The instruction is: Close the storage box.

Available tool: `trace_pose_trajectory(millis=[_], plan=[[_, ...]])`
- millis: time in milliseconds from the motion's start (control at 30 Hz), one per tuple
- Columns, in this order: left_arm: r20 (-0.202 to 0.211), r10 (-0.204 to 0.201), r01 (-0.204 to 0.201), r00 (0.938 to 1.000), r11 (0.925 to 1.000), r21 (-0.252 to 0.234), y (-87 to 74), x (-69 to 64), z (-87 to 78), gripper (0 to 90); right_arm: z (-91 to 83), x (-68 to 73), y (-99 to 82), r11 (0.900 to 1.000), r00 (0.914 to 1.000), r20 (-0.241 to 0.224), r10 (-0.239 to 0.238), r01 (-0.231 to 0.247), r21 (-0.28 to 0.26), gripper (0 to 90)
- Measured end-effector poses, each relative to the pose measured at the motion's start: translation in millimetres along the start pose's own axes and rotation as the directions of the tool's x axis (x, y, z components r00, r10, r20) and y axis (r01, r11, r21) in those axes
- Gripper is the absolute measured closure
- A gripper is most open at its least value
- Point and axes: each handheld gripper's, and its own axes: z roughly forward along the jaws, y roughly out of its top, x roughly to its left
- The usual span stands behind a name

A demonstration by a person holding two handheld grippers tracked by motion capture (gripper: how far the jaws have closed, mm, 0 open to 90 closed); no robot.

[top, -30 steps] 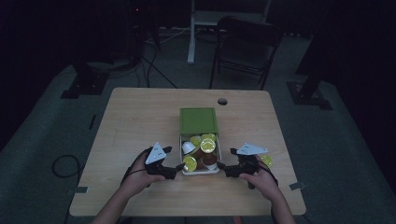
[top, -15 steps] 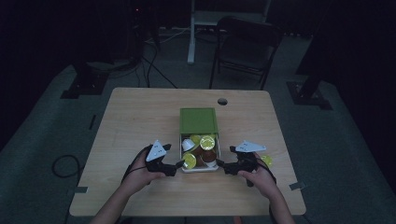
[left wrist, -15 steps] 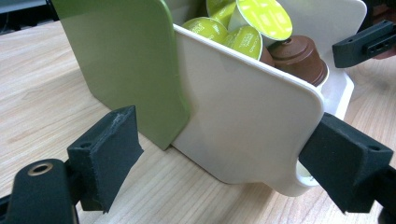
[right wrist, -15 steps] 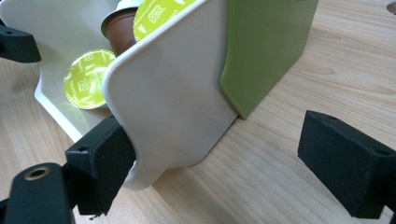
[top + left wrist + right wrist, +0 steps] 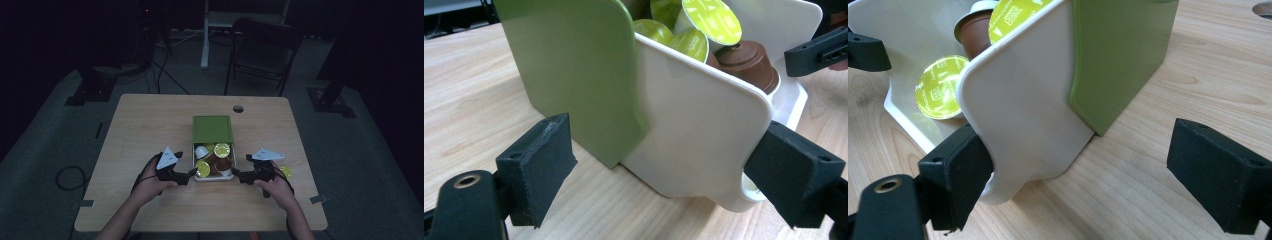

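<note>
Here, white drawer of capsules between left tongs and right tongs, both spread wide.

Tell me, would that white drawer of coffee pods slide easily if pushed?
Probably: the white drawer looks like smooth, stiff plastic on a flat wooden table. The coffee pods lie loosely heaped, so a sharp push might shift them. It seems light.

You are gripping two black grippers, the left gripper and right gripper, each wearing a grey three-cornered plate, square padded jaws and trailing black cable.
</note>
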Motion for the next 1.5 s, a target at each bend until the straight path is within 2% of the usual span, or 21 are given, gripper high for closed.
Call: trace_pose_trajectory(millis=[267, 1233, 1500], plan=[[-0.016, 0.008, -0.008, 0.9998, 1.0000, -0.003, 4.0, 4.0, 1.8, 14.6, 2.2, -1.4, 4.9, 1.0000, 0.9999, 0.011, 0.001, -0.001, -0.007, 11.9], [-0.040, -0.006, 0.006, 0.9992, 1.0000, -0.003, 9.8, 16.3, 10.1, 14.6, 13.6, -8.7, 14.5, 0.9999, 0.9991, 0.042, 0.008, -0.008, -0.009, 11.7], [-0.045, -0.009, 0.009, 0.9989, 1.0000, -0.002, 11.4, 19.5, 12.8, 14.6, 16.8, -11.5, 16.1, 0.9997, 0.9984, 0.052, 0.022, -0.022, -0.011, 11.6]])
